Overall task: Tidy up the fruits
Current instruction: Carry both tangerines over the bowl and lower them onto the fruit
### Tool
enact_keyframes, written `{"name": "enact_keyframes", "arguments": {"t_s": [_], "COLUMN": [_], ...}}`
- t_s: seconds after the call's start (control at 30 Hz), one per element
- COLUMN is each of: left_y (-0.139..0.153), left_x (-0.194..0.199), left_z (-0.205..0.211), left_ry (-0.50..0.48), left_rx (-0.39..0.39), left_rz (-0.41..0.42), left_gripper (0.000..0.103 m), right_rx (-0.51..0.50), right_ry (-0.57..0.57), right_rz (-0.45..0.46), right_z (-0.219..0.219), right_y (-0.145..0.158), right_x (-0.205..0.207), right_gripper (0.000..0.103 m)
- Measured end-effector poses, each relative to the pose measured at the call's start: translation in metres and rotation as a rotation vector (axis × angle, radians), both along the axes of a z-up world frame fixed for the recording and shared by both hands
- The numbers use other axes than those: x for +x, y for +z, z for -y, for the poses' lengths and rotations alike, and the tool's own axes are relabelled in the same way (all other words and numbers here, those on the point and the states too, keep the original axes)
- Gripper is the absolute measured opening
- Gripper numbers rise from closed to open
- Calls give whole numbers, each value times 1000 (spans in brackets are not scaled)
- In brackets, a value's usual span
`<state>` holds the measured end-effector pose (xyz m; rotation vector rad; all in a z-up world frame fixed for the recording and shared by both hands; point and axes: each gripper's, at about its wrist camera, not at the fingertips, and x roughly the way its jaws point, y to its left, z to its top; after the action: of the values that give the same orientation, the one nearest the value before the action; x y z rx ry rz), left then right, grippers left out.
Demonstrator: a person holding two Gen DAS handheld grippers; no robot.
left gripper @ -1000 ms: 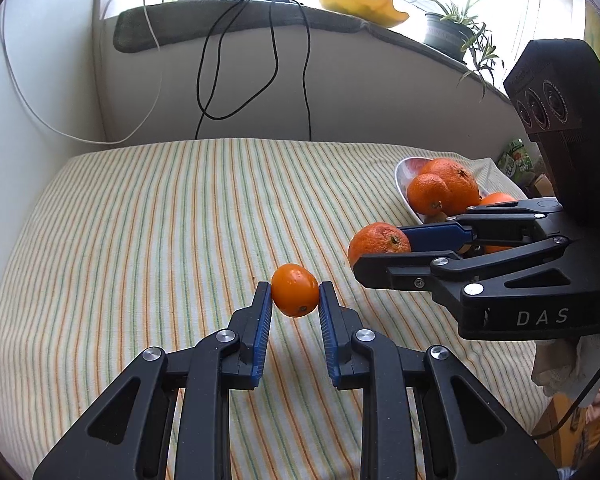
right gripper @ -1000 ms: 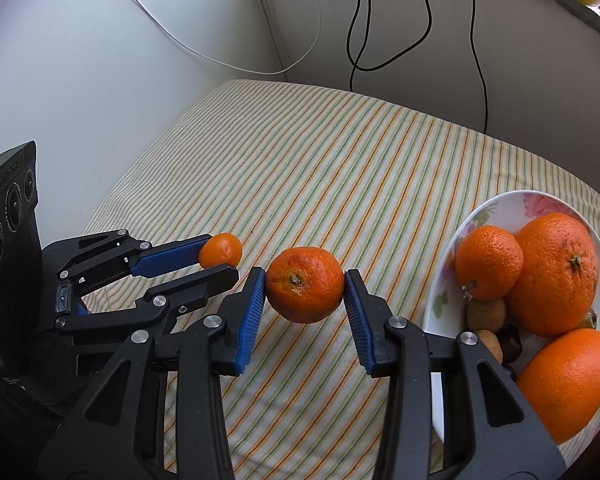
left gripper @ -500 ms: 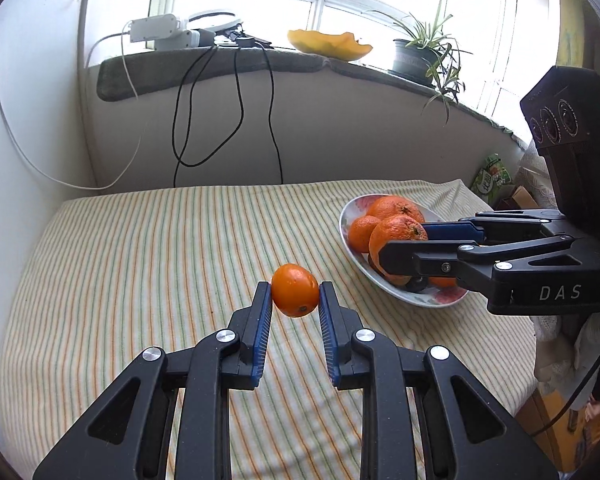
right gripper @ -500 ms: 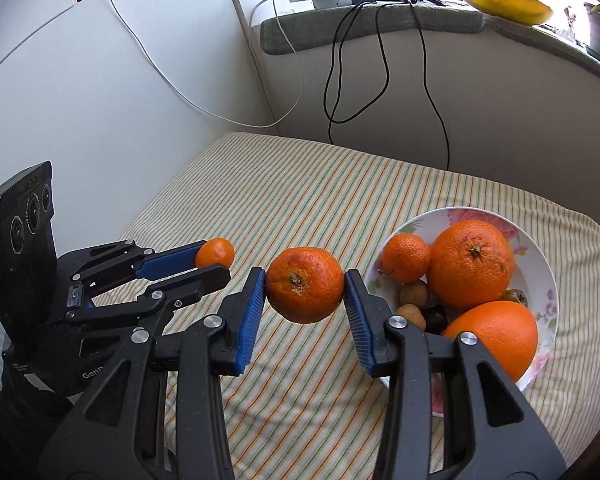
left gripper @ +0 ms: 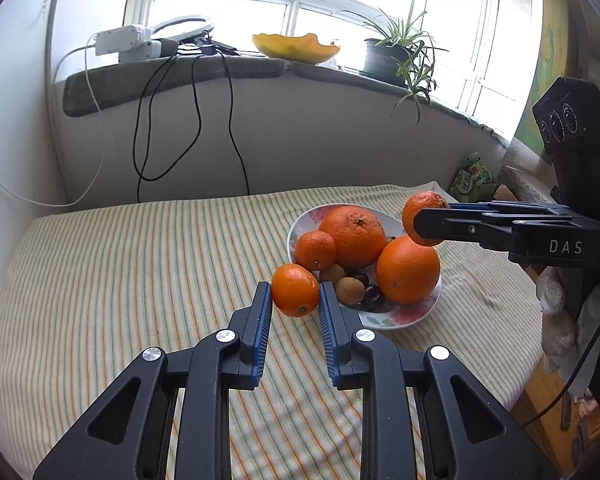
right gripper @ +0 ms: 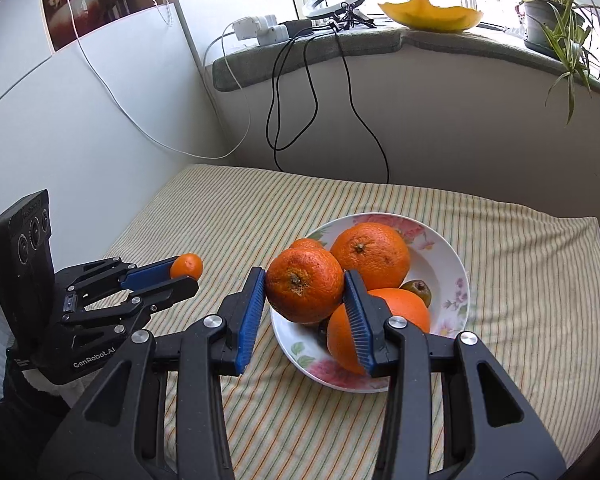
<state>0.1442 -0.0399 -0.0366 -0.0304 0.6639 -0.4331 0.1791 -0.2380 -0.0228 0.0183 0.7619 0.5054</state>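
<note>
My left gripper (left gripper: 295,295) is shut on a small smooth mandarin (left gripper: 295,289) and holds it in the air just left of the flowered white plate (left gripper: 404,314). My right gripper (right gripper: 305,285) is shut on a bigger rough tangerine (right gripper: 304,284) and holds it above the plate's (right gripper: 456,276) near left part. It also shows in the left wrist view (left gripper: 420,216) over the plate's right side. The plate holds two large oranges (left gripper: 357,236), a small tangerine (left gripper: 315,249) and several small brown and dark fruits (left gripper: 350,290).
The striped cloth (left gripper: 140,272) covers the table. A grey wall with hanging black cables (left gripper: 196,120) stands behind. The sill above carries a yellow bowl (left gripper: 296,46), a potted plant (left gripper: 392,56) and power adapters. A green packet (left gripper: 470,176) lies at the far right edge.
Both grippers have risen and moved right toward the plate, each still holding its fruit. The right gripper's tangerine has gone from beside the plate to above it.
</note>
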Motion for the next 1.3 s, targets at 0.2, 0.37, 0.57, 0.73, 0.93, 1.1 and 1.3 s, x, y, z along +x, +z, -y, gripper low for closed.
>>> {"name": "enact_keyframes", "arguments": {"t_s": [0.2, 0.37, 0.57, 0.73, 0.93, 1.1, 1.3], "left_y": [-1, -3, -7, -11, -15, -17, -18], "left_x": [5, 8, 11, 15, 20, 25, 33], "left_z": [17, 30, 43, 52, 59, 63, 67], "left_ry": [-28, -46, -64, -74, -79, -83, -85], "left_rx": [-4, -8, -8, -9, -2, 3, 7], "left_rz": [-4, -9, -19, -30, -40, -43, -44], "left_gripper": [22, 22, 22, 22, 22, 22, 22], "right_rx": [-5, -2, -5, -5, -6, -4, 2], "right_ry": [-49, -80, -105, -119, -130, -136, -132], "right_rz": [6, 4, -4, -22, -43, -55, -70], "right_z": [28, 45, 56, 63, 68, 71, 71], "right_y": [2, 3, -1, -9, -19, -26, -34], "right_x": [8, 17, 29, 40, 52, 59, 67], "right_gripper": [42, 42, 42, 42, 42, 42, 42]}}
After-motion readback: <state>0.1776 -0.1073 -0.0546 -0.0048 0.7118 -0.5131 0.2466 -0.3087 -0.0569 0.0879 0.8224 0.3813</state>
